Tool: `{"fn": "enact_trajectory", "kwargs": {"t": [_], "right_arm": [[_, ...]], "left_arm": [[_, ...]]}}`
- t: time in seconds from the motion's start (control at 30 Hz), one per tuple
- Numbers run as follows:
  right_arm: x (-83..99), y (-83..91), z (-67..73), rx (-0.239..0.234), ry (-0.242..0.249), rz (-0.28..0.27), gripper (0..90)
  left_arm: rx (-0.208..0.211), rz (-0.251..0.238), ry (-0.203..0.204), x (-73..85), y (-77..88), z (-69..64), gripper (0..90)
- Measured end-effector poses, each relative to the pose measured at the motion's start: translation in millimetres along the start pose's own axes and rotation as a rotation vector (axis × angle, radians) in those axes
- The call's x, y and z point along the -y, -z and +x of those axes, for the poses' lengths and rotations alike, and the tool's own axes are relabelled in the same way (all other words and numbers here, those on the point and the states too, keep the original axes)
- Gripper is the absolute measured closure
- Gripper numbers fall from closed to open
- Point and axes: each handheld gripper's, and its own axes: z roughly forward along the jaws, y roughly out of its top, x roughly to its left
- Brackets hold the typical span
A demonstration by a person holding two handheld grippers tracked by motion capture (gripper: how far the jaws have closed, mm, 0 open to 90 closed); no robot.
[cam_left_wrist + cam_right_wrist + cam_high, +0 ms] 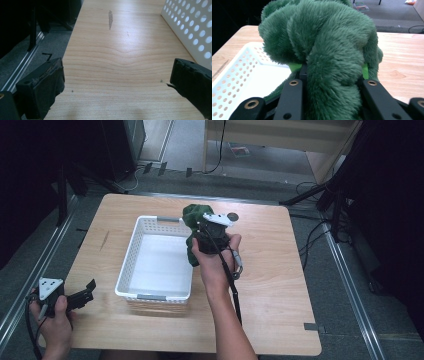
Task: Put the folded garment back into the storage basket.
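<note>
Right gripper [207, 236] was clamped on a green plush toy [324, 50] over the white perforated basket [131, 251]'s right rim. Left gripper [86, 292] stood wide open, empty, above the wooden table [120, 62].

A pale wooden surface [280, 285] carries a white perforated basket [131, 251] left of its middle, a dark streak [104, 240] beside it.
</note>
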Motion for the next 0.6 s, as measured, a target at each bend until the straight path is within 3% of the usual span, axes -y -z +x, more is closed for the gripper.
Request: {"fn": "enact_trajectory", "kwargs": {"t": [0.6], "right_arm": [[-4.3,-13.0,40.5,-0.038,0.017,0.039,67.5]], "left_arm": [[-0.003,0.002,0.009,-0.3,-0.7,0.3,0.6]]}}
